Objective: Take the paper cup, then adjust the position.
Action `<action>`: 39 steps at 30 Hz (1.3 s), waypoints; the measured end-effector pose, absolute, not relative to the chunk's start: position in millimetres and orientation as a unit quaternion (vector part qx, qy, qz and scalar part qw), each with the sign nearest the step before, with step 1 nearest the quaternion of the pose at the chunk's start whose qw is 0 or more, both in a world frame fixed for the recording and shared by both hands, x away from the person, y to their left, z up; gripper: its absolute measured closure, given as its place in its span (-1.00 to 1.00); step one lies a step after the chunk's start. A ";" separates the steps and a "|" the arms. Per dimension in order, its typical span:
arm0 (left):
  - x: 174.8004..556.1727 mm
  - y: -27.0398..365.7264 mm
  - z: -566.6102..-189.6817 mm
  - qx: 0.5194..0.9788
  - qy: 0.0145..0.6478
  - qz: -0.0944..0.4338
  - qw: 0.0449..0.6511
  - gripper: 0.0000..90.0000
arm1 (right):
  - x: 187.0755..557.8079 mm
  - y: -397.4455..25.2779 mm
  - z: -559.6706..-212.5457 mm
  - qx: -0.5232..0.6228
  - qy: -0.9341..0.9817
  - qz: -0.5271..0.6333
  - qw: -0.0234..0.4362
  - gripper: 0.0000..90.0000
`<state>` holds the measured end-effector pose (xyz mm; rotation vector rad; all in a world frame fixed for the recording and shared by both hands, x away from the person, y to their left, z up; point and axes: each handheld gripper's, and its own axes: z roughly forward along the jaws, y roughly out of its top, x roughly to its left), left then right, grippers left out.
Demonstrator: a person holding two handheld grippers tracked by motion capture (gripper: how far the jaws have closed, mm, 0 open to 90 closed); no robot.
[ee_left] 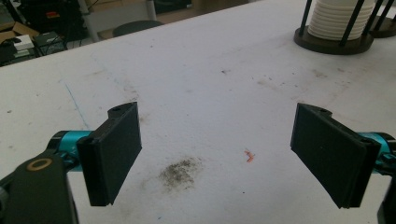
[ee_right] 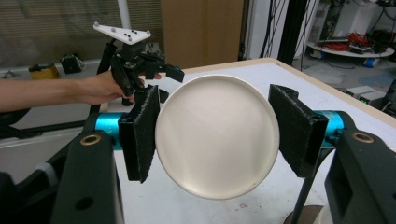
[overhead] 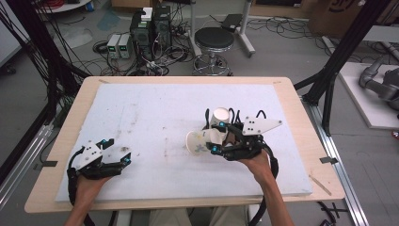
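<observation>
- The paper cup [overhead: 200,141] is lying sideways between the jaws of the right gripper [overhead: 217,139], its mouth pointing away from the hand toward the middle of the white table cover [overhead: 155,108], in the high view.
- The right gripper view is showing what the high view is not: the cup's round base [ee_right: 217,135] is facing the camera, one pad pressing its edge on the left and the other sitting close against its right edge, so the jaws are clamping the cup by its bottom end.
- A second white cup top [overhead: 220,116] is sitting just beyond the right gripper's fingertips in the high view, among thin black posts; whether it is touching the held cup is not clear.
- The left gripper [overhead: 118,151] is resting near the table's front left corner, well apart from the cup, with its jaws spread wide and nothing between them.
- The left gripper view is adding detail: bare cover between the two pads [ee_left: 114,151], a dark smudge [ee_left: 181,171] just ahead of them and a small red mark [ee_left: 249,156] beside it.
- Far beyond the left fingertips, that same view is showing a stack of white cups [ee_left: 340,18] standing in a round dark holder [ee_left: 332,45] with black posts.
- The right gripper view is also catching the left hand [ee_right: 105,86] and its gripper farther off, behind the held cup.
</observation>
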<state>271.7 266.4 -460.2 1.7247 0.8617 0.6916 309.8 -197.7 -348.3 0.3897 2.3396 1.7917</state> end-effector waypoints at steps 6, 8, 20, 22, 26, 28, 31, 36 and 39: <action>271.5 266.8 -460.1 0.718 0.361 0.288 0.521 -0.64 | 311.8 -195.7 -350.0 0.128 0.787 0.598 0.086 -0.17; 271.4 267.1 -460.2 0.717 0.360 0.289 0.523 -0.64 | 311.8 -195.4 -349.9 0.127 0.787 0.598 0.086 -0.17; 271.9 268.5 -460.1 0.718 0.356 0.280 0.529 -0.64 | 313.7 -195.9 -351.5 0.131 0.789 0.595 0.085 -0.17; 272.3 269.7 -460.0 0.717 0.355 0.274 0.533 -0.64 | 313.9 -195.3 -351.9 0.133 0.788 0.595 0.084 -0.17; 274.8 273.2 -459.6 0.718 0.352 0.252 0.544 -0.65 | 315.3 -195.7 -352.1 0.134 0.786 0.598 0.083 -0.17; 276.4 273.4 -459.3 0.724 0.348 0.243 0.544 -0.65 | 315.7 -195.7 -352.3 0.135 0.787 0.597 0.079 -0.17; 277.8 271.2 -457.3 0.736 0.334 0.244 0.536 -0.65 | 316.8 -194.2 -353.1 0.134 0.789 0.594 0.080 -0.17; 282.2 267.0 -443.5 0.745 0.307 0.228 0.548 -0.65 | 316.8 -193.3 -353.4 0.131 0.789 0.595 0.076 -0.17; 286.4 262.5 -431.2 0.751 0.284 0.217 0.555 -0.65 | 317.2 -193.5 -353.4 0.128 0.790 0.595 0.077 -0.17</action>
